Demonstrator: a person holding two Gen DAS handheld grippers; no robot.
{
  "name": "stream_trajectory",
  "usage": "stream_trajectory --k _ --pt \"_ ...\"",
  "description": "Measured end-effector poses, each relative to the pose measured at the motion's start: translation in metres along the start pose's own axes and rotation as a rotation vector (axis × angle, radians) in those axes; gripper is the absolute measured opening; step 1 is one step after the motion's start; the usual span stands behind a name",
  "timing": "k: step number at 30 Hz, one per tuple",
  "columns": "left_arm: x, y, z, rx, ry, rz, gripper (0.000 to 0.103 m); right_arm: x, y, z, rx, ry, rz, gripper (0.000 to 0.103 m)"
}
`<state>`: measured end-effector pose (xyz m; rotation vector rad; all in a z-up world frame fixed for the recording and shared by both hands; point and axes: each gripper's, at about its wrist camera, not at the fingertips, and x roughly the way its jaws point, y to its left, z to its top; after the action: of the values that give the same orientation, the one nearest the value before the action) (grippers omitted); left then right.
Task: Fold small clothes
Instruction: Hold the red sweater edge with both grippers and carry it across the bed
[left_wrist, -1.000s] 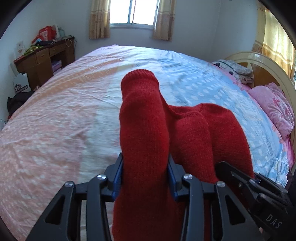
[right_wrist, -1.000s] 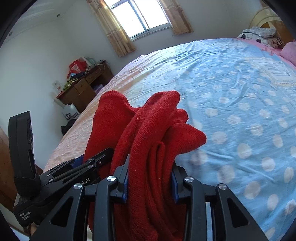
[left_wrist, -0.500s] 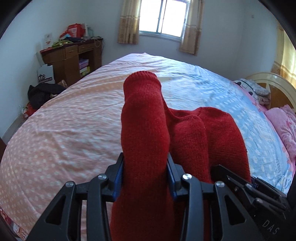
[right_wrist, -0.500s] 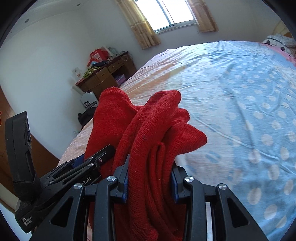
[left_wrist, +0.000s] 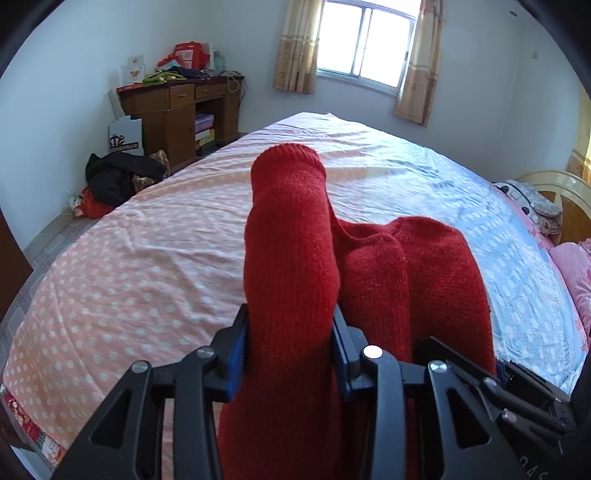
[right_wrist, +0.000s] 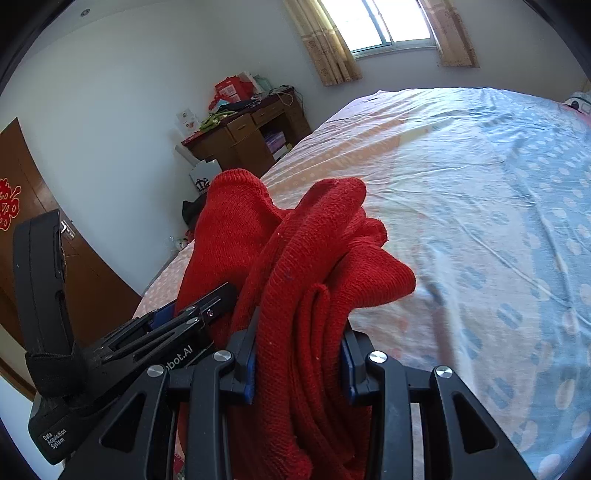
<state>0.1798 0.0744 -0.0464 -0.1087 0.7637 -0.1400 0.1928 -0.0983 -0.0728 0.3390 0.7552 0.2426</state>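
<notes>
red knit garment (left_wrist: 291, 266) is held up above the polka-dot bed (left_wrist: 147, 258), bunched between both tongs. left tongs (left_wrist: 290, 354) clamp a thick rolled fold of it; right tongs (right_wrist: 299, 365) clamp several gathered layers. both tongs sit close side by side. a wooden desk (left_wrist: 173, 107) stands by the wall.

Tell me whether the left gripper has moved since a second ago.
Yes. The left gripper, shut on the red knit garment, has swung toward the foot of the bed: the wooden desk and window slid rightward in its view.
</notes>
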Motion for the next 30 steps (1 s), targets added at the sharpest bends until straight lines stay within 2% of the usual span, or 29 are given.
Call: stream_trajectory --k 15,21,26,30 --pt "-0.002 0.067 0.01 -0.091 -0.031 0.115 0.04 0.059 0.048 0.008 -0.051 0.046 0.117 0.036" --pt "0.002 0.087 0.026 -0.09 -0.059 0.178 0.04 0.088 0.068 0.023 -0.07 0.062 0.185 0.036" --pt "0.011 0.101 0.045 -0.073 -0.089 0.228 0.04 0.113 0.079 0.039 -0.07 0.039 0.252 0.036" --pt "0.025 0.11 0.055 -0.064 -0.096 0.255 0.04 0.139 0.079 0.049 -0.058 0.036 0.268 0.036"
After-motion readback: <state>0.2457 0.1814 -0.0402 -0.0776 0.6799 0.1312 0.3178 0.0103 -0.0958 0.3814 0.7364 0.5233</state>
